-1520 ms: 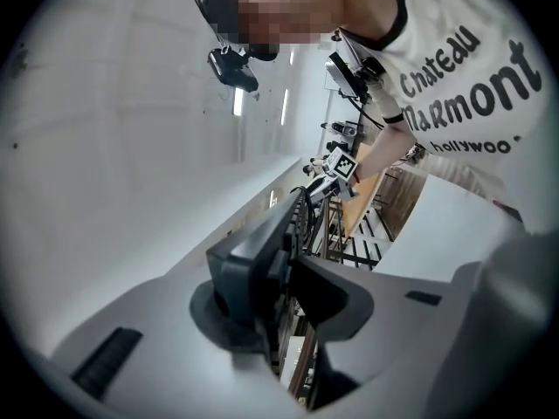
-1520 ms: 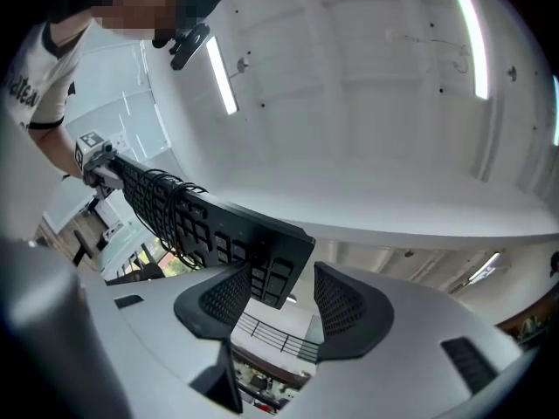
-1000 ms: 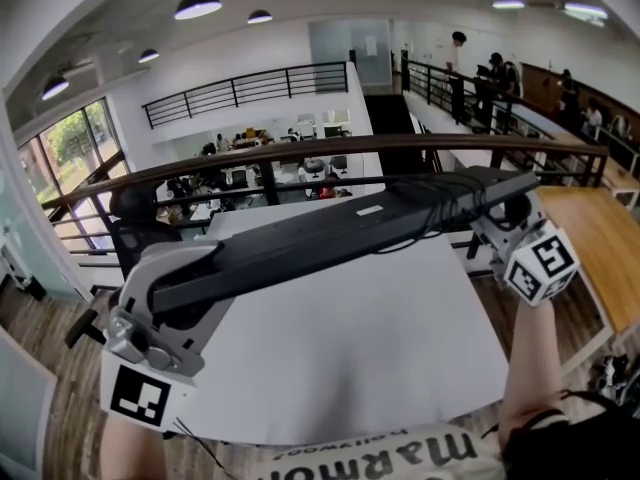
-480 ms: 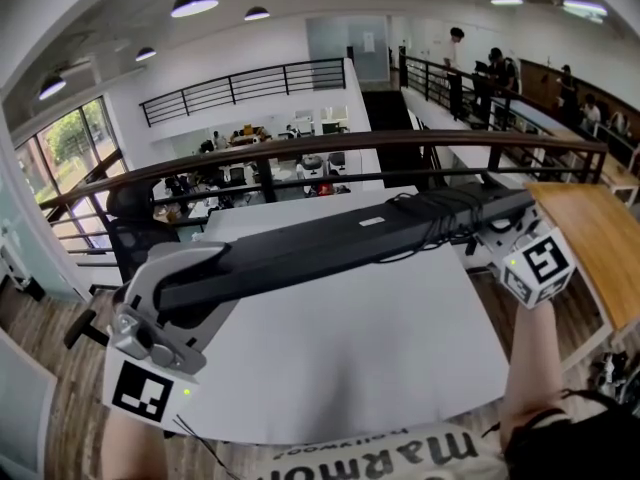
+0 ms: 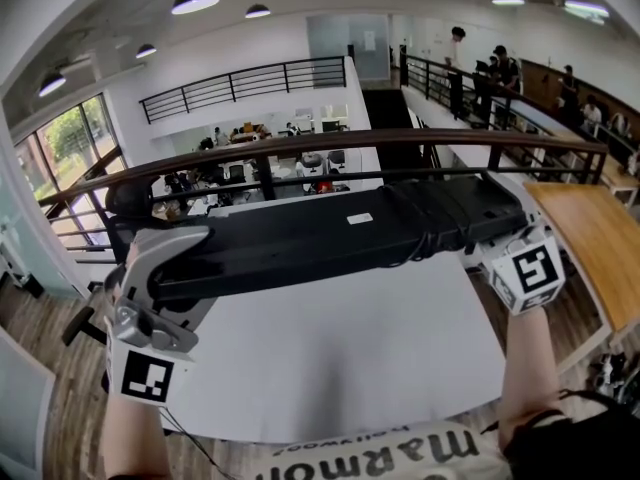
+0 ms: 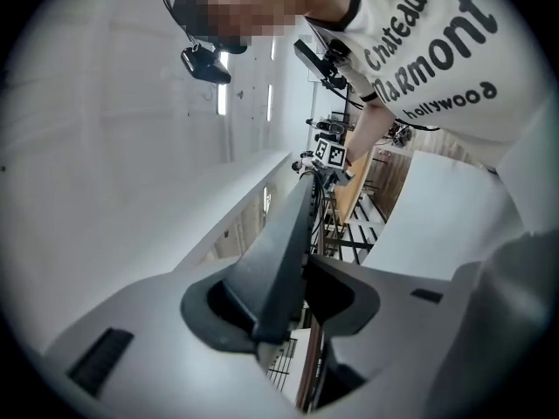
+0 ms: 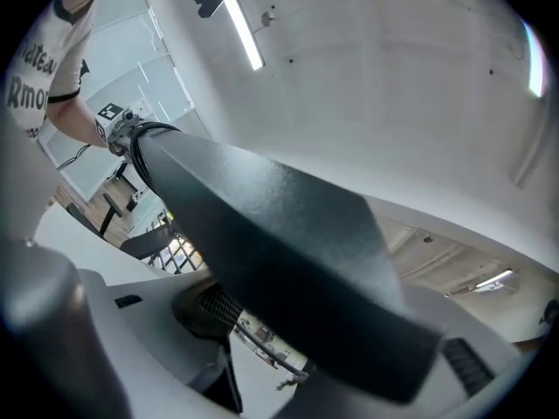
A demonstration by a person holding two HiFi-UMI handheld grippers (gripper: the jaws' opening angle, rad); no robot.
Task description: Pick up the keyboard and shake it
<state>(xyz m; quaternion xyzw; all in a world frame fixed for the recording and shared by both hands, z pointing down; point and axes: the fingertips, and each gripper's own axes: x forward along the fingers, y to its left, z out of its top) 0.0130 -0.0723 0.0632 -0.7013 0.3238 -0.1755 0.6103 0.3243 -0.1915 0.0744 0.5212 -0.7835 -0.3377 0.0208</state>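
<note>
Lower left of the head view: left gripper (image 5: pixel 170 283), its marker cube (image 5: pixel 140 376) facing the camera, has the left end of the black keyboard (image 5: pixel 330 236) between its jaws. In the left gripper view the keyboard's thin edge sits wedged in the dark pads. The jaws have just been opening, yet they still bear on the board and carry it. Centre: the keyboard spans the frame almost level and is held well clear above the white table (image 5: pixel 350 358), with the dark railing (image 5: pixel 300 148) behind it. Its underside is turned toward the camera, showing a small white label (image 5: pixel 361 218). Right of centre, a black cable (image 5: pixel 440 218) is wound round the body. Right: right gripper (image 5: pixel 493 243) takes the other end. In the right gripper view the broad dark face of the board fills the gap between the jaws. They have just been closing and stand fairly wide, clamped across the board's width. A wooden table (image 5: pixel 590 238) lies at the far right edge, apart from the work. Judgement: the pick-up is done and the shake is the step in hand. The next move calls for short, quick swings with both hands moving together, so the board does not twist between them. The left hold looks the weaker of the two, a thin edge in loosening jaws, so it wants firming up first. Risks: the board could slip out on the left, or the wound cable could work loose.
</note>
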